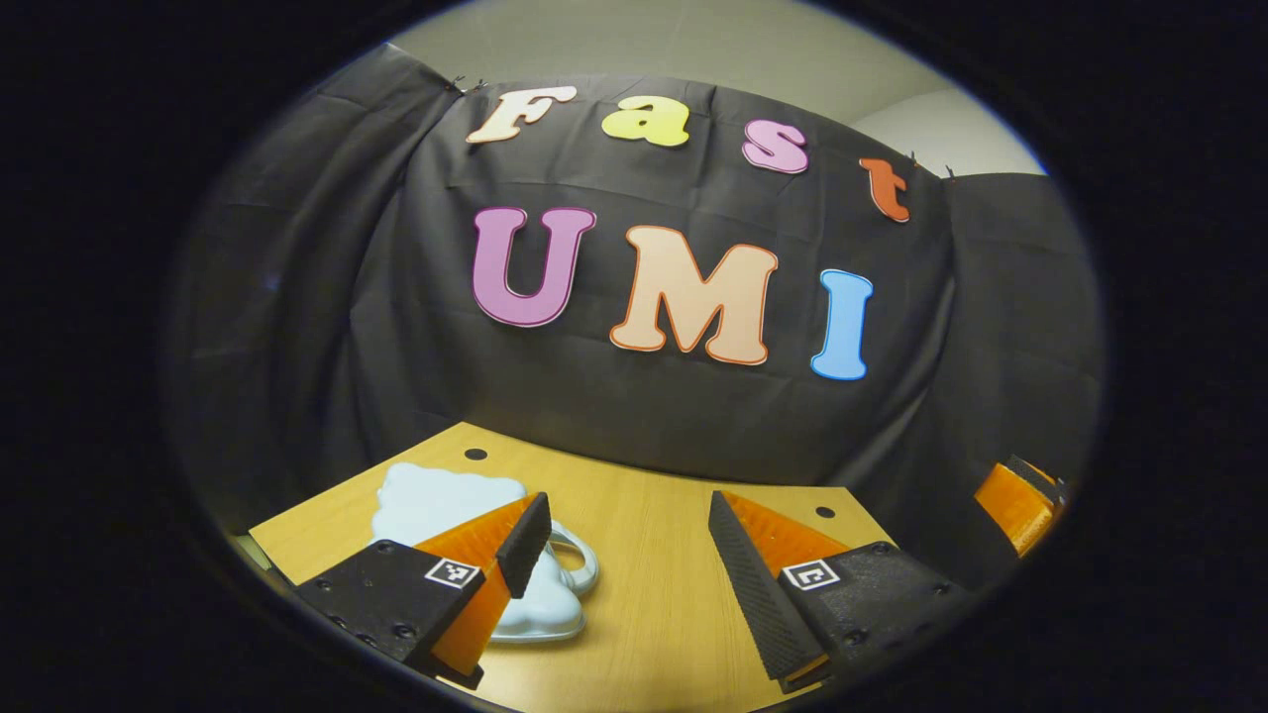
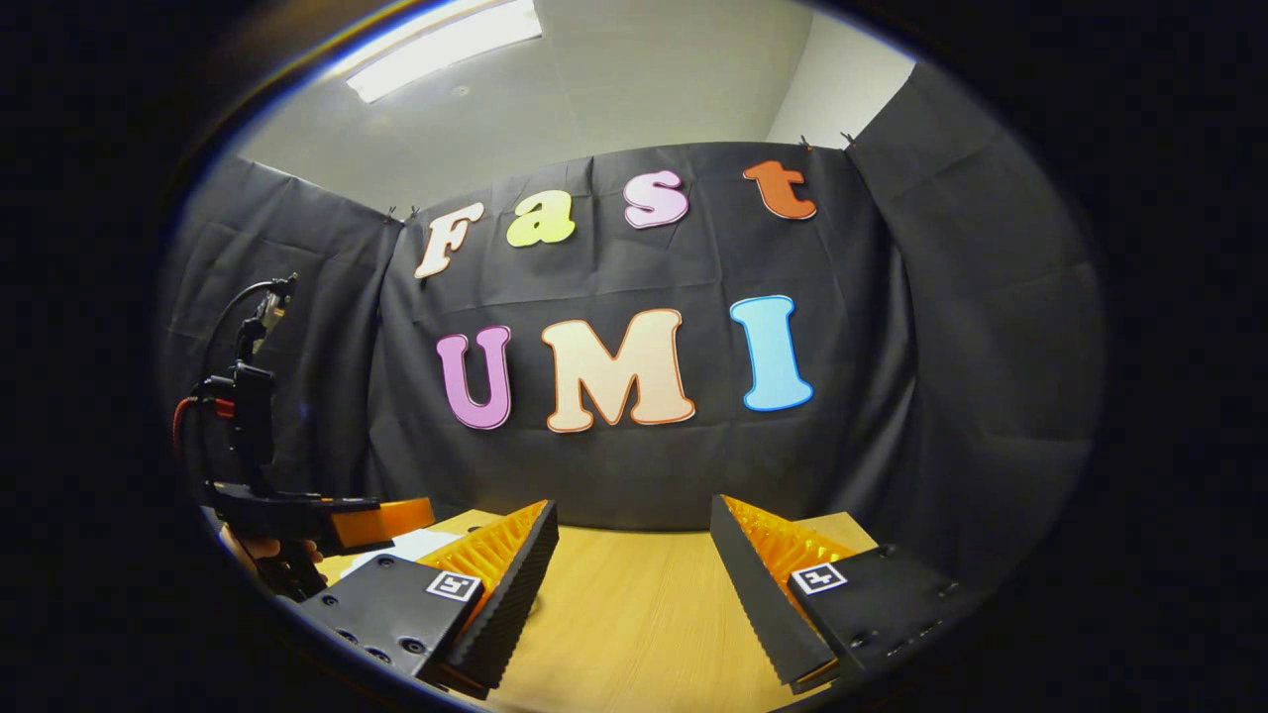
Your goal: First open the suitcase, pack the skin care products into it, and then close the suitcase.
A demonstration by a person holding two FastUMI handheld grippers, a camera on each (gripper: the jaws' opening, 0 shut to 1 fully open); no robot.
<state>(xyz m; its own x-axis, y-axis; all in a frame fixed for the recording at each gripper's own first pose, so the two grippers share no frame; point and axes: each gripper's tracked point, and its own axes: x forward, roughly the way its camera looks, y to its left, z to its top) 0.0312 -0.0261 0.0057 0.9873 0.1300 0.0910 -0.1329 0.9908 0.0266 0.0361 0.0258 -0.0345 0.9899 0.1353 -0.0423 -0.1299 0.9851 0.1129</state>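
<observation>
Near the table (image 1: 654, 555) edge, both tools (agape).

Wooden table (image 2: 634, 614), black cloth wall (image 2: 951, 347)

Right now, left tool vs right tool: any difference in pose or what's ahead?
The left tool hangs over the table with the pale blue case behind its left finger; the right tool has bare table ahead. The left tool's camera looks down more steeply than the right tool's. Both are open and hold nothing.
</observation>
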